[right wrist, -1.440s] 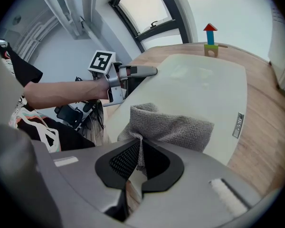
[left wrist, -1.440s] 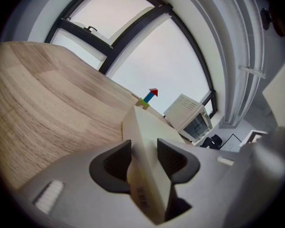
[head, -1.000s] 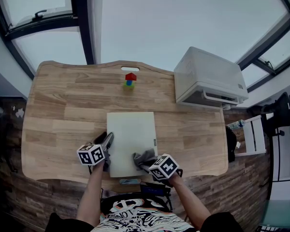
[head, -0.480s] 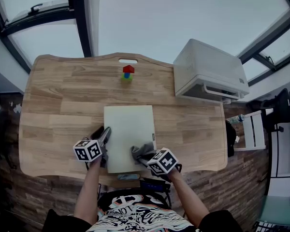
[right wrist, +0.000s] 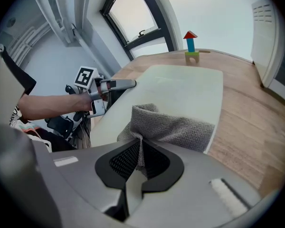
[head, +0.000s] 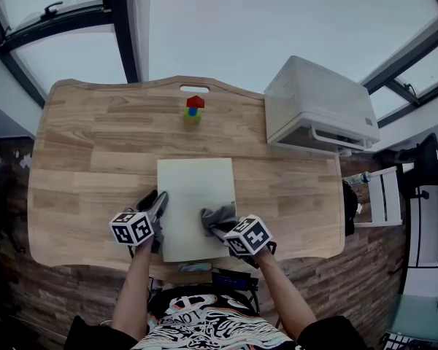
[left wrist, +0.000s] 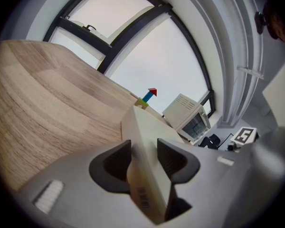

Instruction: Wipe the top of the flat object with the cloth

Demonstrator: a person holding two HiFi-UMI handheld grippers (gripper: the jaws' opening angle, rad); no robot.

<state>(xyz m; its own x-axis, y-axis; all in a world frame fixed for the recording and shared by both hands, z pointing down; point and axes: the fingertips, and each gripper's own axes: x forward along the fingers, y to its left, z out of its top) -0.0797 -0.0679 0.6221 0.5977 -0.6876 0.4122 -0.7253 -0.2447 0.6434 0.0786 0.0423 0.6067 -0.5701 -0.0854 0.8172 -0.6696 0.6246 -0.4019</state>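
- Head view: A pale cream, flat rectangular board [head: 196, 195] lies in the near middle of the light wooden table [head: 80, 159]. The left gripper [head: 157, 204] is at the board's left edge. The right gripper [head: 220, 233] is at its near right corner, with a crumpled grey woven cloth [head: 219, 217] resting on the board's top. A small red, blue and green stack of toy blocks [head: 194, 109] stands well beyond the board, and a white boxy appliance [head: 317, 111] sits at the table's far right. A small dark mark on the board's right edge is too small to read.
- Left gripper view: The left gripper's [left wrist: 143, 160] two dark jaws are closed narrowly on the board's [left wrist: 145, 146] thin edge, one on each side. The board looks stiff, light and smooth, so I judge it would slide under rubbing; an edge hold like this one suits it. A barcode sticker [left wrist: 143, 198] sits on that edge, and its print cannot be read.
- Right gripper view: The right gripper's [right wrist: 140, 158] jaws pinch a gathered fold of the cloth [right wrist: 171, 125], and the rest spreads over the board [right wrist: 180, 87]. The cloth looks soft and limp. It will bunch up, so it is best held by a bundled fold and pressed flat.
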